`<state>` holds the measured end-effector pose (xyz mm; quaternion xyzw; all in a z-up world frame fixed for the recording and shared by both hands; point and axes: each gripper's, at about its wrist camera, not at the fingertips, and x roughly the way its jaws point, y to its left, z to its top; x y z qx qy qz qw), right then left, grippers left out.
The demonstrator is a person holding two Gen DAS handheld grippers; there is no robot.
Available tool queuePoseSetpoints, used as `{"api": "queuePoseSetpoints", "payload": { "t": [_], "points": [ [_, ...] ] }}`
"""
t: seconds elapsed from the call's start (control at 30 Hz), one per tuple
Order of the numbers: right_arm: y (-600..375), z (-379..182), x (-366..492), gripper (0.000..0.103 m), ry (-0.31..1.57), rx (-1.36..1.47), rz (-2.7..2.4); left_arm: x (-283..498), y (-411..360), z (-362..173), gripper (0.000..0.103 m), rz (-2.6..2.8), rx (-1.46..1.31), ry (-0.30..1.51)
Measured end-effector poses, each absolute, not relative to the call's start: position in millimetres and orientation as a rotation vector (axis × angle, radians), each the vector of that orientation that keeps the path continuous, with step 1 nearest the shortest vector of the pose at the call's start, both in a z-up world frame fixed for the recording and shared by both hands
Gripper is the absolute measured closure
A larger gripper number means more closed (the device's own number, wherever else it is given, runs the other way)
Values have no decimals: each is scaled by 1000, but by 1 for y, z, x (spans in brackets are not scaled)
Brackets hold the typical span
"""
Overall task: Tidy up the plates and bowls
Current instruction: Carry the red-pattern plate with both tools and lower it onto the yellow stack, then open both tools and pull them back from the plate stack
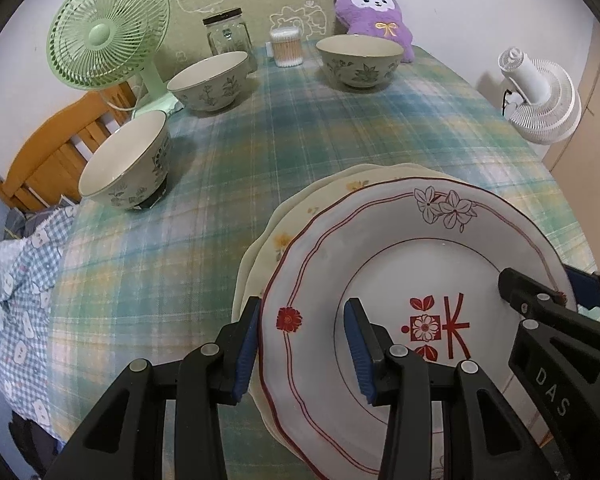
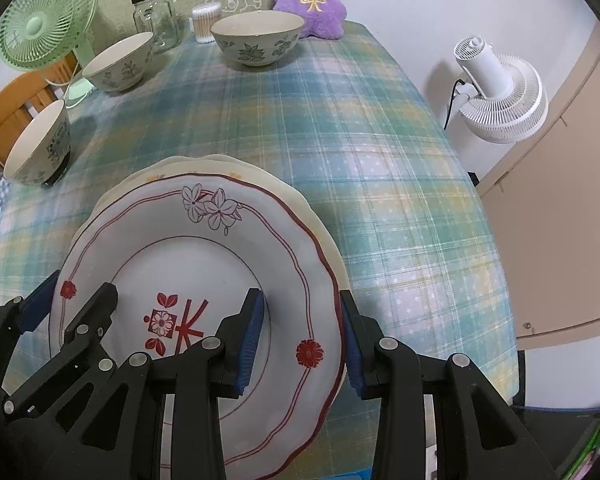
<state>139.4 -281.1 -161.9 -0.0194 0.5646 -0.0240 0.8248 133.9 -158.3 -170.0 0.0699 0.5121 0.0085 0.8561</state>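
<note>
A white plate with red trim and flower prints (image 1: 400,264) (image 2: 204,248) lies on top of cream plates (image 1: 324,196) (image 2: 236,168) at the table's near edge. My left gripper (image 1: 302,344) is open, its jaws astride the top plate's left rim. My right gripper (image 2: 302,340) is open, its jaws astride the plate's right rim; it also shows in the left wrist view (image 1: 540,300). Three floral bowls stand apart: near left (image 1: 126,164) (image 2: 38,146), far left (image 1: 210,80) (image 2: 118,64), far centre (image 1: 360,60) (image 2: 256,38).
The table (image 1: 300,128) wears a plaid cloth. At its far end stand a green fan (image 1: 108,28), a glass jar (image 1: 228,34), a cotton-swab tub (image 1: 286,46) and a purple plush (image 1: 374,8). A white fan (image 2: 496,92) hangs on the right wall. A wooden chair (image 1: 52,156) stands left.
</note>
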Motion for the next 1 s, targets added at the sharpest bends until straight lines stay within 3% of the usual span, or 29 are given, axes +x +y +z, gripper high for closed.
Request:
{"api": "queuePoseSetpoints", "payload": {
  "t": [0.7,0.8,0.87,1.0],
  "points": [
    [-270,-166,153,60,1190,-123,-64,141,-158,-172,63,46,161,1069],
    [-270,-166,156,53,1188,-118,-46,142,-156,-171,60,49,146,1070],
    [-271,-166,157,50,1184,-97,-20,143,-154,-171,51,47,127,1081],
    [-273,-166,156,36,1192,-94,-2,145,-148,-171,49,53,97,1094]
  ]
}}
